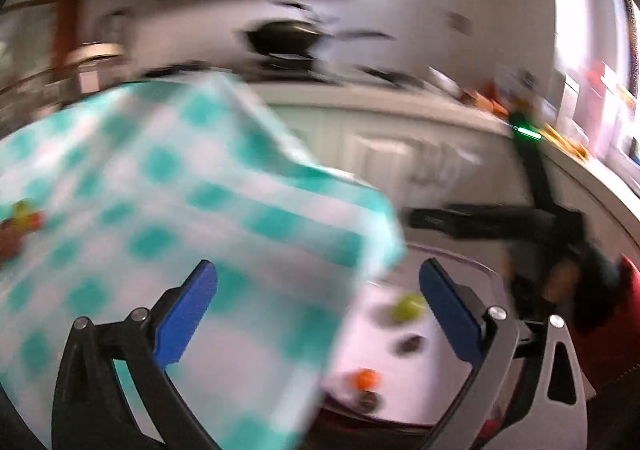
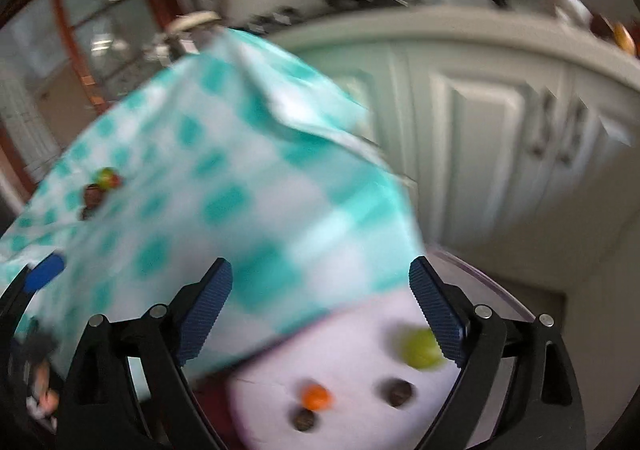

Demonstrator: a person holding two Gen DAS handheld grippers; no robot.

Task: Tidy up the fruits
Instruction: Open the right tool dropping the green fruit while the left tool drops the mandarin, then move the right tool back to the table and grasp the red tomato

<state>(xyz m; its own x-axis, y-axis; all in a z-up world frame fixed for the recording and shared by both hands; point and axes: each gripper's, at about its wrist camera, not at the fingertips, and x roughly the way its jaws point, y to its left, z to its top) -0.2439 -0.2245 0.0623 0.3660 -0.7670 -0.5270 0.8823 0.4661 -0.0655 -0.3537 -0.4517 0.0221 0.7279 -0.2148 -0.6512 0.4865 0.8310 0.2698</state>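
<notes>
Teal-checked cloth (image 2: 224, 178) over the table, pale cabinets (image 2: 480, 130) behind, both tools (image 1: 318, 310) (image 2: 320, 314) released.

Blurred checked cloth (image 1: 172, 190), wide-spread tool (image 1: 318, 310)

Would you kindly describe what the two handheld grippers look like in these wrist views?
Both match: the left gripper and the right gripper each have two blue ribbed finger pads on black angular linkage arms joined by silver round pins. No cables or sleeves can be made out through the blur.
</notes>
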